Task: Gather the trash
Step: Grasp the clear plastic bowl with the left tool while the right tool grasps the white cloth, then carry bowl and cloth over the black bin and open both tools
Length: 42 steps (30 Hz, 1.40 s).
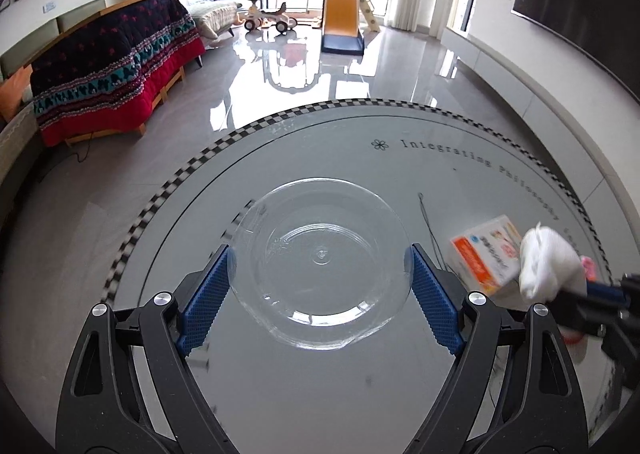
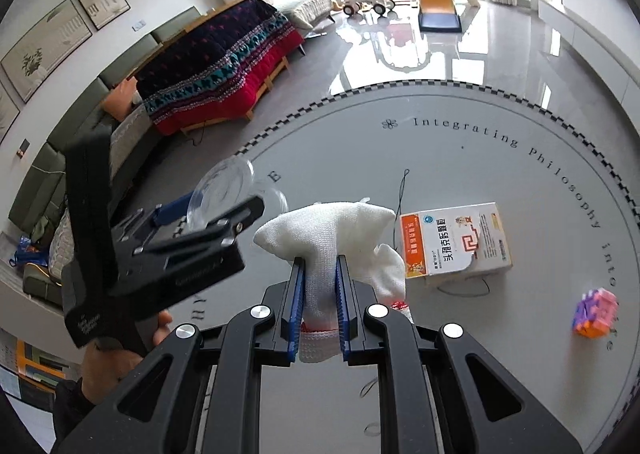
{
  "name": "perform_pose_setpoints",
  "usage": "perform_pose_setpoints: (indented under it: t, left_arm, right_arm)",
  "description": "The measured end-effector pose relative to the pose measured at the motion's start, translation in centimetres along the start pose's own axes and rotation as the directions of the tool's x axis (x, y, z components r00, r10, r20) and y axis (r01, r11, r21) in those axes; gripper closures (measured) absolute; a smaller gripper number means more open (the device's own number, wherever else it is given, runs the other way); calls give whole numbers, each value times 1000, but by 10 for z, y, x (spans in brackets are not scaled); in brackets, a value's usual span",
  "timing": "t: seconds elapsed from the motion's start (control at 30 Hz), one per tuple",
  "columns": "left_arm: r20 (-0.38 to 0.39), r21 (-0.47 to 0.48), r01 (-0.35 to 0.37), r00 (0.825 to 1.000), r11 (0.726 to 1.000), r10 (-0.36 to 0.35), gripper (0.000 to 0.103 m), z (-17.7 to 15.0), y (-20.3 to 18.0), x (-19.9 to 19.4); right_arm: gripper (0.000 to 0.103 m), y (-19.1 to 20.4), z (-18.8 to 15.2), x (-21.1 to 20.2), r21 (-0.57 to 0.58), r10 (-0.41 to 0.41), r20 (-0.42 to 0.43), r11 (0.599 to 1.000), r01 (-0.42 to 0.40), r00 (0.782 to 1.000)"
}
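A clear plastic plate [image 1: 320, 214] sits between the blue pads of my left gripper [image 1: 320, 254], which is shut on its rim and holds it above the round grey table [image 1: 400, 166]. The right wrist view shows that same plate [image 2: 224, 184] lifted in the left gripper [image 2: 224, 214]. My right gripper [image 2: 320, 266] is shut on a white knit glove [image 2: 328, 230] with a red cuff edge, raised off the table. On the table lie an orange-and-white medicine box [image 2: 456, 242], a thin black thread [image 2: 402, 190] and a pink-and-purple block toy [image 2: 594, 312].
The table has a checkered rim [image 1: 180, 178] and printed lettering. Beyond it is glossy grey floor [image 1: 280, 66], a sofa under a red and dark blanket [image 1: 112, 66] on the left, and a yellow slide [image 1: 342, 18] with ride-on toys by the windows.
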<state>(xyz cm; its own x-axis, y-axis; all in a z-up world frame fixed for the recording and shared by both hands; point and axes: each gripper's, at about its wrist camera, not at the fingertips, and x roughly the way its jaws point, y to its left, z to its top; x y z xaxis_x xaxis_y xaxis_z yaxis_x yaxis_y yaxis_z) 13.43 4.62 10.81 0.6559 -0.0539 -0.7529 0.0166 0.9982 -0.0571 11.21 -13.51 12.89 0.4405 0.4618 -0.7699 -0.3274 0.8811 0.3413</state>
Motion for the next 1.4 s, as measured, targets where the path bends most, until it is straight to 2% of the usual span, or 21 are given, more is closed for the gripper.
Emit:
perform_pose_setpoints:
  t: [0.23, 0.4, 0.53, 0.87, 1.1, 1.2, 1.4]
  left_arm:
    - [30, -16, 24, 999, 1000, -24, 20, -37, 17, -62]
    - [56, -13, 8, 998, 1000, -7, 20, -69, 25, -102]
    - [71, -46, 14, 997, 999, -11, 20, -96, 39, -132]
    - [96, -129, -31, 994, 991, 43, 20, -177, 86, -189]
    - [74, -246, -116, 988, 962, 137, 20, -254, 142, -230]
    - [55, -278, -153, 983, 948, 175, 20, -277, 160, -242]
    - [14, -367, -235, 966, 900, 258, 20, -328, 202, -267]
  right_arm:
    - [87, 27, -25, -24, -7, 23, 6, 1000, -23, 1000]
    - [87, 51, -48, -41, -18, 45, 11, 999, -45, 999]
    - [87, 71, -68, -51, -40, 59, 14, 998, -58, 998]
    - [87, 141, -142, -52, -138, 114, -49, 983, -120, 992]
    - [87, 220, -201, -38, -255, 181, -144, 943, -213, 973]
    - [87, 251, -219, -31, -299, 203, -184, 921, -252, 962]
    - [87, 304, -254, -15, -367, 229, -264, 874, -317, 937]
